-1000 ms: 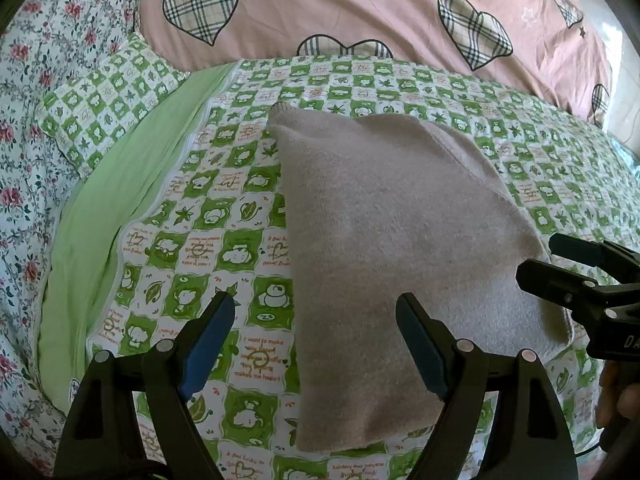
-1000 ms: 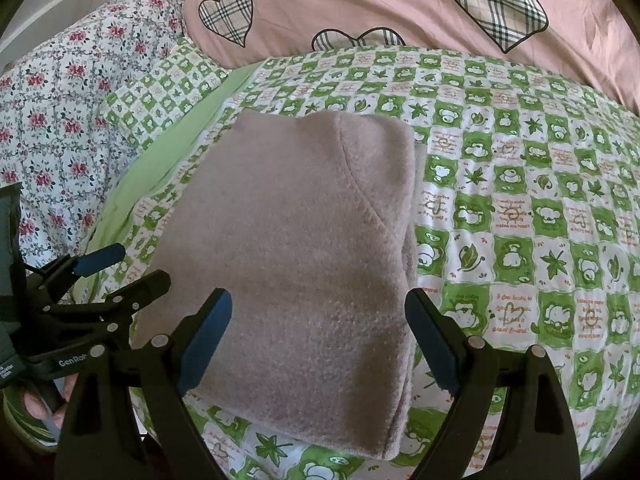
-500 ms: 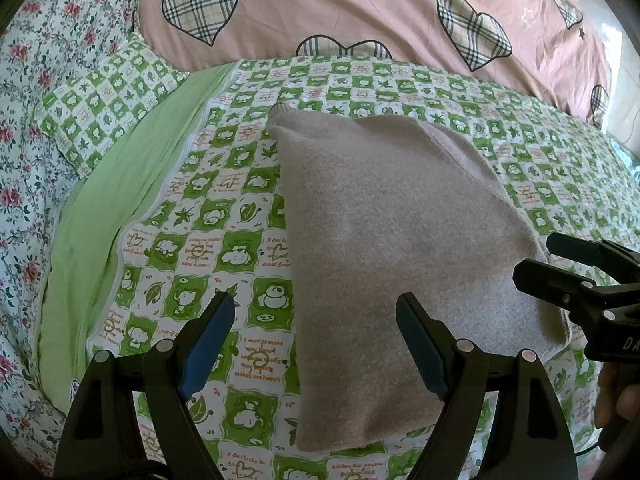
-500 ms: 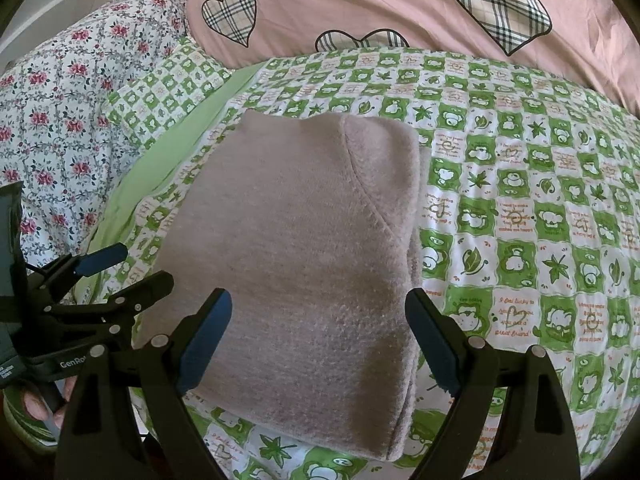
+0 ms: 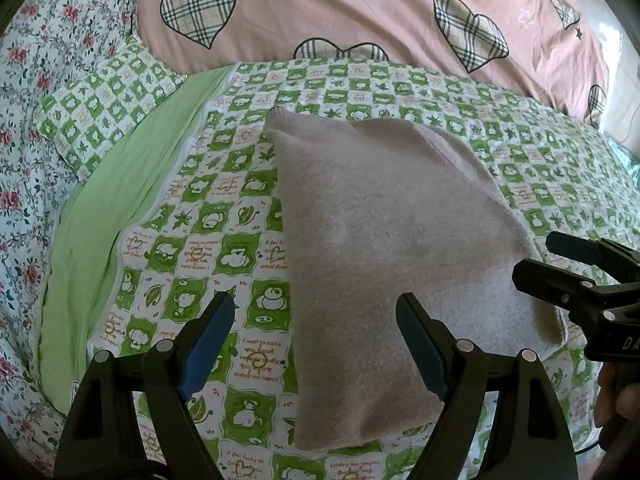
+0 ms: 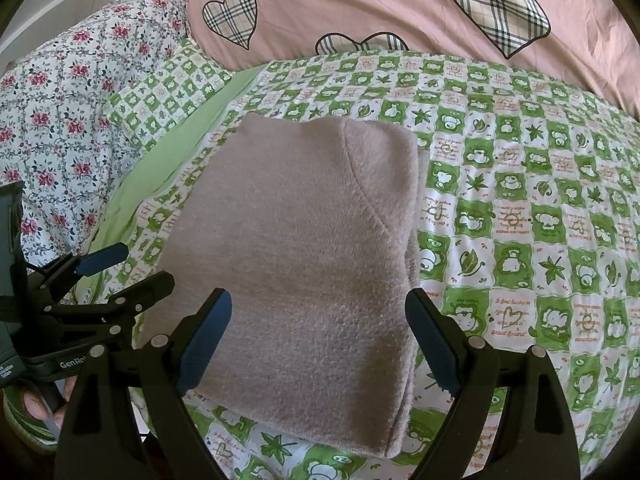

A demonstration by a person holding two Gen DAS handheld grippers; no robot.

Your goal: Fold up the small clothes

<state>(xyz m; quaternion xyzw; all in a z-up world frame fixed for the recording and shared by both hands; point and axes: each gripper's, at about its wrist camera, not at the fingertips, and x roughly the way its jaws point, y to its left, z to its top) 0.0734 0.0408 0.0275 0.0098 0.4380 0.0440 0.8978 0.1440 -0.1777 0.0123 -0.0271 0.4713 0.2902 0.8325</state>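
A beige knitted garment (image 5: 384, 248) lies folded into a flat rectangle on the green checked bedspread (image 5: 224, 248). It also shows in the right wrist view (image 6: 296, 256). My left gripper (image 5: 316, 344) is open and empty, held just above the garment's near left edge. My right gripper (image 6: 320, 344) is open and empty, above the garment's near edge. Each gripper shows in the other's view: the right one (image 5: 560, 260) at the garment's right side, the left one (image 6: 128, 272) at its left side.
A pink pillow with plaid hearts (image 5: 360, 20) lies across the far end of the bed. A floral quilt (image 5: 28, 120) and a small green checked pillow (image 5: 104, 108) lie at the left. A plain green sheet strip (image 5: 120, 216) runs along the bedspread's left edge.
Both grippers have drawn back slightly from the folded garment. The garment lies as before and both grippers stay open.
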